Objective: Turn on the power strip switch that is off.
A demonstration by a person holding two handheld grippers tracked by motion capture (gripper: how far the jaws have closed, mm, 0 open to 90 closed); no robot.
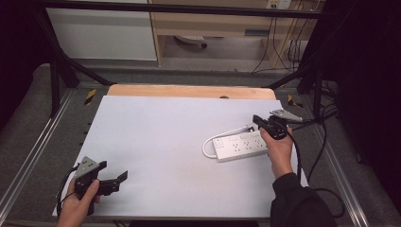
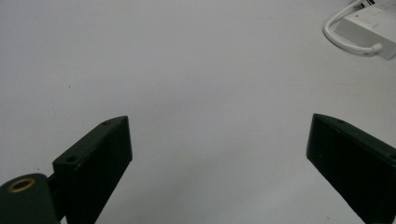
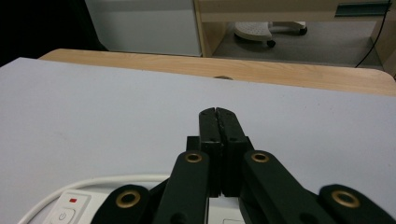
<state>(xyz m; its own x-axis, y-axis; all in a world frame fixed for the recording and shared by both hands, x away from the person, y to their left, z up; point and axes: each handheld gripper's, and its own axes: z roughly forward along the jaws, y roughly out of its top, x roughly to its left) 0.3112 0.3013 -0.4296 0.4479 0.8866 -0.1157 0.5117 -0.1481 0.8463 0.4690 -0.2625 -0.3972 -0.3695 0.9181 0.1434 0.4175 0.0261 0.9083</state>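
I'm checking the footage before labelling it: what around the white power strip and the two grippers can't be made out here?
- White plastic power strip: its right end is hidden behind the right hand in the high view; the right gripper's shut black fingers cover most of it in the right gripper view.
- Its white cable: the plug end is hidden.
- Switch markings: too small.
- Left gripper: open fingers cut by the frame's bottom edge.

place: lab | signs: black frame rig [image 1: 56, 71], loose cables [image 1: 283, 47], white-covered table [image 1: 156, 142]

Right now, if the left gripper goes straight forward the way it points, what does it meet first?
Probably nothing close: between the left gripper's open jaws lies bare white table surface. The power strip sits off to the side.
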